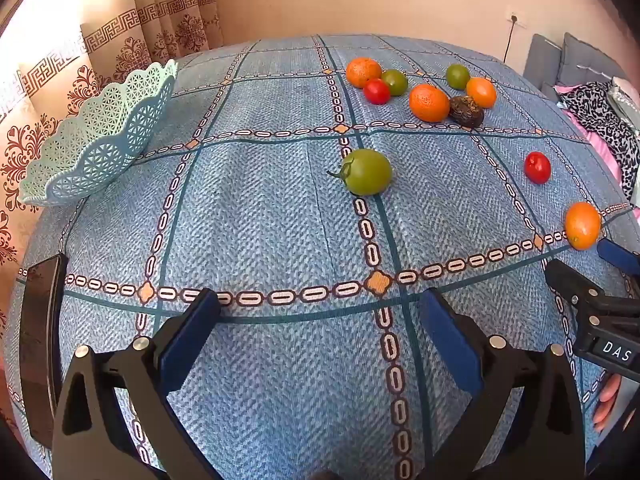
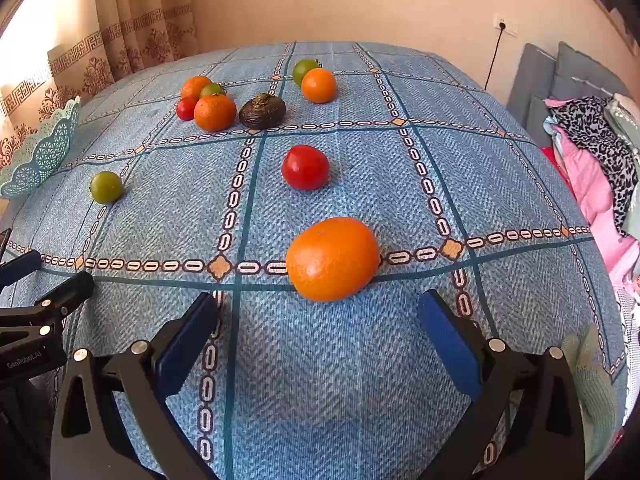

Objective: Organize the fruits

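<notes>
A blue checked tablecloth [image 2: 360,360] with chain-pattern lines covers the table. A dark phone [image 1: 38,344] lies at its near left edge. Beige curtains [image 1: 132,32] with a brown key border hang at the back left. On the cream wall [image 2: 360,0] a socket [image 2: 505,26] holds a black cable. At right, grey cushions [image 2: 536,84] stand behind pink and leopard-print clothes [image 2: 596,148].

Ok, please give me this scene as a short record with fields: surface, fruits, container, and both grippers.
surface: blue patterned tablecloth
nearest fruit: orange, just ahead of the right gripper
other loose fruit: red tomato, green tomato
far cluster: oranges, tomatoes and one dark fruit
container: pale lattice basket, at the table's left edge, tilted, no fruit visible in it
left gripper: open, holding nothing
right gripper: open, holding nothing
</notes>
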{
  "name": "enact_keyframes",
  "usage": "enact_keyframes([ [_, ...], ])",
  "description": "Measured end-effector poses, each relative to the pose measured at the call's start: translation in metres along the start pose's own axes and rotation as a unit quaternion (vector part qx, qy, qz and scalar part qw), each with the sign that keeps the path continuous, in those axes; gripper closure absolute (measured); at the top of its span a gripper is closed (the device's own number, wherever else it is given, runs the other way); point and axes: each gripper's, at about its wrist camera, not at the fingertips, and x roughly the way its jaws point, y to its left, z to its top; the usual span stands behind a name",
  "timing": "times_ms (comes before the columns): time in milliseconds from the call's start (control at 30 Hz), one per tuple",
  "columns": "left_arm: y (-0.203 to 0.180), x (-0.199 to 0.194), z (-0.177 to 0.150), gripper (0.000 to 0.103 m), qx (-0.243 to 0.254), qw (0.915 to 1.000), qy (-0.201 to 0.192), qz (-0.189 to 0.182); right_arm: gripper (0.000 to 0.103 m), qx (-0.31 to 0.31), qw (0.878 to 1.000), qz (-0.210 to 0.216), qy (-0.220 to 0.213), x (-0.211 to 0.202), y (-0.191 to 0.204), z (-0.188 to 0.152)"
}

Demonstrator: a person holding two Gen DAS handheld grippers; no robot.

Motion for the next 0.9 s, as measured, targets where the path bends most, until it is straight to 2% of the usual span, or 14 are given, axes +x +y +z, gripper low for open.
enact_keyframes([
  [900, 0.0004, 0.0, 0.0004, 0.002, 0.0, 1.0, -0.001, 0.0, 0.005, 0.001, 1.0, 0.001, 0.002, 0.0019, -0.0032, 0.0007],
])
